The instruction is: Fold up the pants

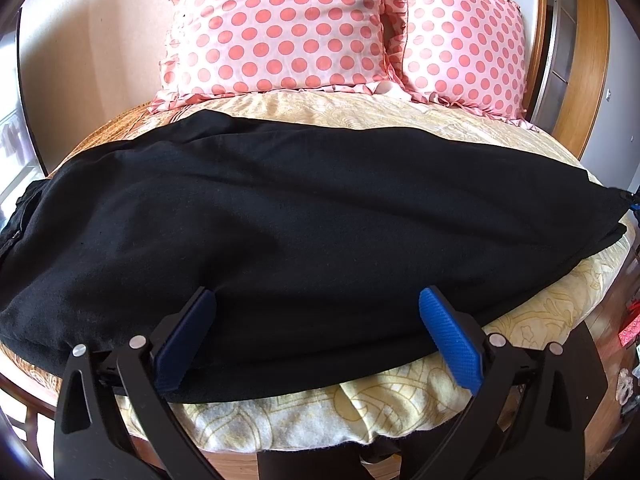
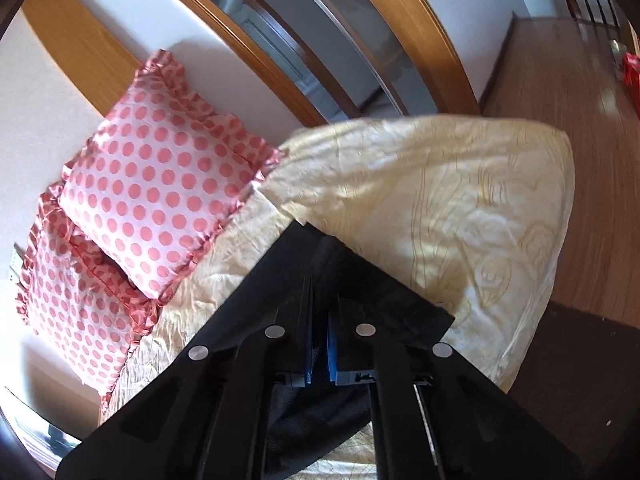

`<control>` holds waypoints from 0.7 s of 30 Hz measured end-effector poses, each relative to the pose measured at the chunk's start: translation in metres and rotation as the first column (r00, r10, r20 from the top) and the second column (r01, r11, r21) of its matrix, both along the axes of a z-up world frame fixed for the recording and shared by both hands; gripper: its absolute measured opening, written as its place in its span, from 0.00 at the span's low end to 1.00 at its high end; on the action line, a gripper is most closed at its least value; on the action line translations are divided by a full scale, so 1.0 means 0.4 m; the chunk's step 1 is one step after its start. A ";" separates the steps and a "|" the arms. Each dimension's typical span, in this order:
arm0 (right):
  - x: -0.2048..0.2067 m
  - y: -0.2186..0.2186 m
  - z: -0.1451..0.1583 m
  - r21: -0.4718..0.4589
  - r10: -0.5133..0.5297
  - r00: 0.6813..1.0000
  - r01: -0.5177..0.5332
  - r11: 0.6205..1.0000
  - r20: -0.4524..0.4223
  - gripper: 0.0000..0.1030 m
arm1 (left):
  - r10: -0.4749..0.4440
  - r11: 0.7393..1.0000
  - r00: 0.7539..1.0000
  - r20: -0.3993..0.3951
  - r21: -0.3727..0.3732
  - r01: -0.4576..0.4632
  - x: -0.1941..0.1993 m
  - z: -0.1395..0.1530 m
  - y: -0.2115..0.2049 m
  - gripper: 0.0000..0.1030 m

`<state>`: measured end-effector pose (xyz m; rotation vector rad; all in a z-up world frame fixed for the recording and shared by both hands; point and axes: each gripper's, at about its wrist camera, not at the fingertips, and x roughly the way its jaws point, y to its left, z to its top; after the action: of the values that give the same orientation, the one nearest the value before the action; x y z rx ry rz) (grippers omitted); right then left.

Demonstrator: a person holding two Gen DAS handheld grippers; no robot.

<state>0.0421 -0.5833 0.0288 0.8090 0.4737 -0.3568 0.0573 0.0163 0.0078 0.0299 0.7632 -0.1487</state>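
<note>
My left gripper (image 1: 316, 316), tilted downward, hung spread open over the black fabric pants (image 1: 304, 200) at lower centre; my rolled right gripper (image 2: 320, 344) pinched their hem. No lettering was legible.

Black pants (image 1: 304, 208) across bed (image 1: 400, 404); left tool (image 1: 316, 304) open.

The pants (image 1: 304, 216) lay spread across the bed (image 1: 360, 408), reaching from its left edge to its right. Behind them two pillows (image 1: 280, 28) leaned side by side against the wall (image 1: 92, 48), the floor (image 2: 560, 92) right of the bed.
</note>
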 end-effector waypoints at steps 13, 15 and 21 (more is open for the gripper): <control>-0.006 -0.007 -0.073 0.045 -0.017 0.986 0.025 0.999 -0.168 0.16 | -0.060 0.997 0.998 0.015 -0.036 0.061 -0.027 0.001 0.018 0.98; -0.025 -0.009 -0.062 0.050 -0.018 0.988 0.026 0.998 -0.150 0.32 | -0.063 0.994 0.998 0.017 -0.086 0.065 -0.031 0.009 0.031 0.98; -0.081 -0.029 -0.036 0.049 -0.081 0.990 0.088 0.995 -0.118 0.56 | -0.053 0.971 0.992 0.114 -0.228 0.078 -0.035 0.077 0.059 0.98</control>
<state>0.0096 -0.5949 0.0145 0.8654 0.5608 -0.4734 0.0434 0.0401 0.0386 -0.1581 0.6337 -0.2968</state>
